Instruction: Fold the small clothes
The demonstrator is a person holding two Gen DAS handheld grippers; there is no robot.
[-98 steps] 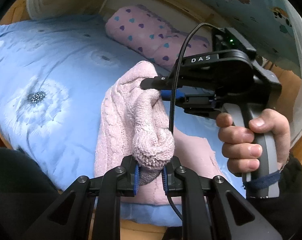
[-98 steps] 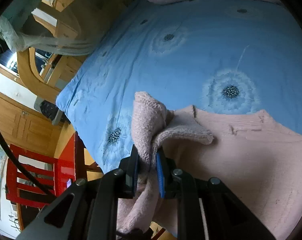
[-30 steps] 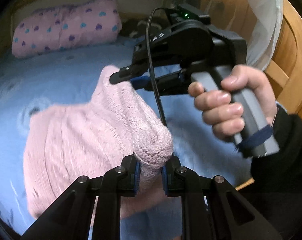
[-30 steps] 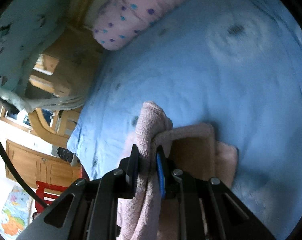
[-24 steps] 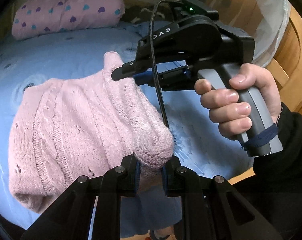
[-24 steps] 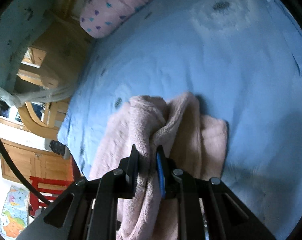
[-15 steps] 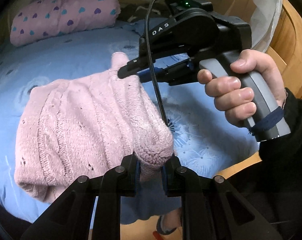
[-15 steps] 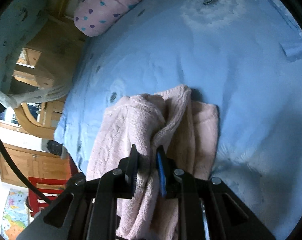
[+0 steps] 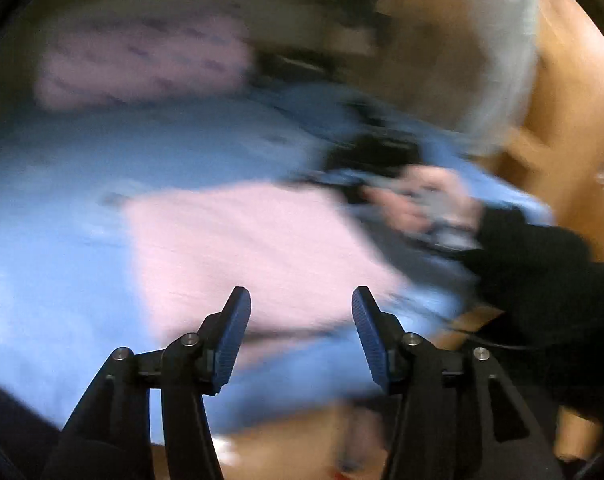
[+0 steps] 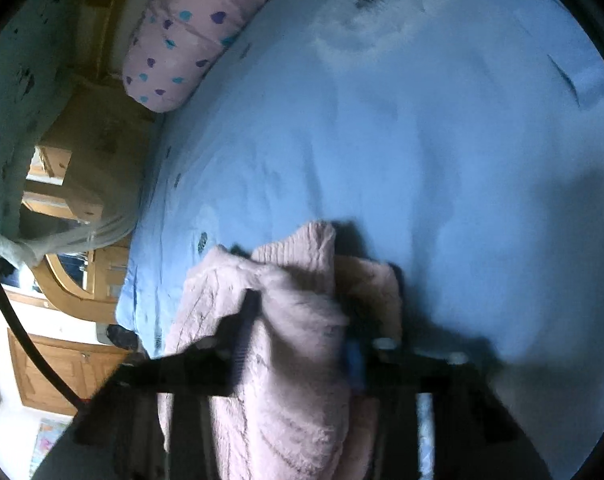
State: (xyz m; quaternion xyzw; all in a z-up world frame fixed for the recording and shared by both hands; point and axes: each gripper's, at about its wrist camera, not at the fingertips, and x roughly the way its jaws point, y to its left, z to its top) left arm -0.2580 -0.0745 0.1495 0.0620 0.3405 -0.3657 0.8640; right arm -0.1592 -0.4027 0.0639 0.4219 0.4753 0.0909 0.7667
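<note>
We read the step in hand as the release at the end of a fold: the pink knitted sweater [image 9: 253, 256] lies in a folded block on the blue bed sheet [image 9: 41, 264], near the bed's near edge.

Left tongs [image 9: 301, 334]: jaws stand well apart and have just been opening; nothing is between the pads, and the sweater lies on the bed beyond and below them. That view is heavily blurred, so finer contact cannot be judged.

Right tongs [image 10: 297, 344]: a thick bunch of the sweater's cloth sits between the fingers. The jaws look parted wider than a tight pinch, and they are blurred; we cannot tell whether the pads press on the cloth. The person's right hand [image 9: 422, 200] shows on the handle in the left view.

Judgement on the next move: free the right tongs from the cloth without dragging the top layer, then check the fold for squareness and flatten or refold as needed.

Containers: none visible. A pink heart-print pillow [image 10: 189, 28] lies at the head of the bed, well apart from the sweater.
</note>
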